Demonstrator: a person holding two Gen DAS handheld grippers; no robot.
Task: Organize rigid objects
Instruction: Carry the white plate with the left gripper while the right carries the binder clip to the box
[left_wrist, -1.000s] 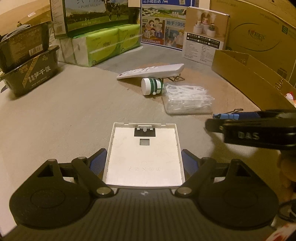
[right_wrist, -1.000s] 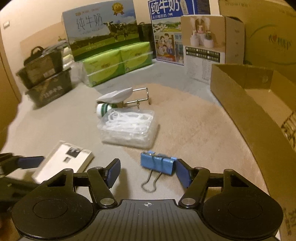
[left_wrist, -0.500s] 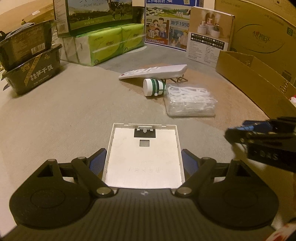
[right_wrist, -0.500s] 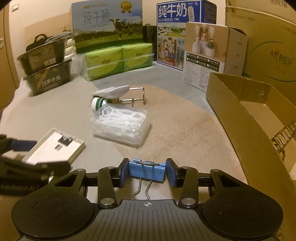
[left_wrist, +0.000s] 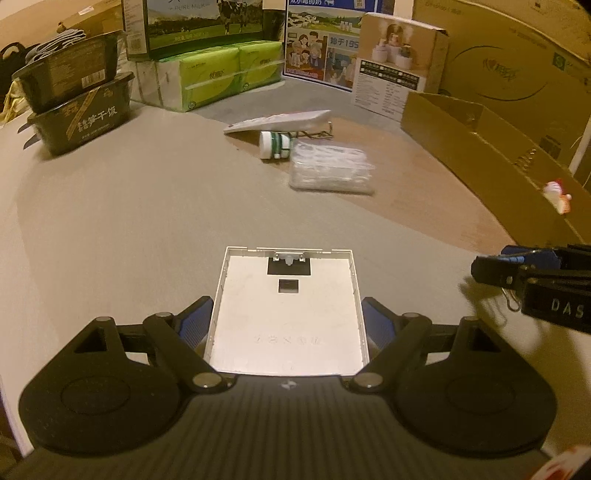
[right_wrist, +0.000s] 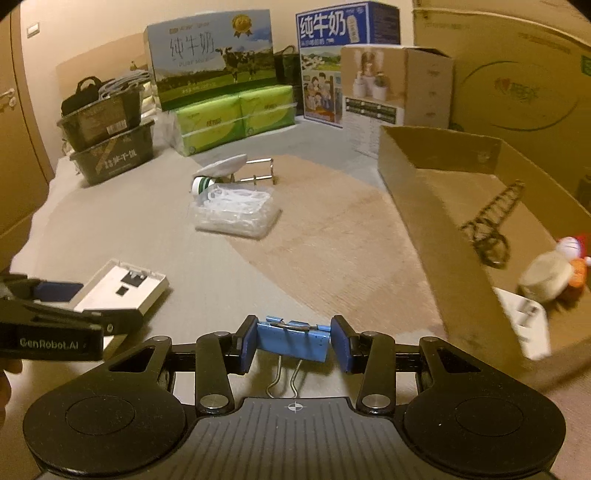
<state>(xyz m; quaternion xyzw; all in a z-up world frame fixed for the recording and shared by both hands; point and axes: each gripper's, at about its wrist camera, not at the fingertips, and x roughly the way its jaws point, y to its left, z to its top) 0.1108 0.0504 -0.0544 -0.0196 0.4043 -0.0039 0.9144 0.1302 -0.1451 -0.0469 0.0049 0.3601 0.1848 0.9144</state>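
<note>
Beige carpet (right_wrist: 332, 229) fills the middle of both views, with stacked cartons, green tissue packs and dark tubs lined along the top edge. At the right of the right wrist view you have the open cardboard box (right_wrist: 436, 229), your likely drop-off: a dark spiral wire piece, a small toy figure and a white item already lie inside it, so part of the sorting looks done.

Still out on the carpet, in the upper middle of the frame, sit the clear plastic case (right_wrist: 236, 214), the white-and-green bottle (right_wrist: 201, 184) just behind it, and the long white remote (left_wrist: 277, 122) propped on a wire rack (right_wrist: 258, 171).

Your left gripper (left_wrist: 286, 325) has its tongs spread wide and pressed on the sides of the flat white panel (left_wrist: 286, 314), bottom centre of the left wrist view. Your right gripper (right_wrist: 293, 343) is clamped on the blue binder clip (right_wrist: 291, 341), its wire handles hanging toward the camera, at the bottom centre of its own view.

Both loads appear lifted and not yet in the box, so you have these two to deliver and the cluster behind them left.
</note>
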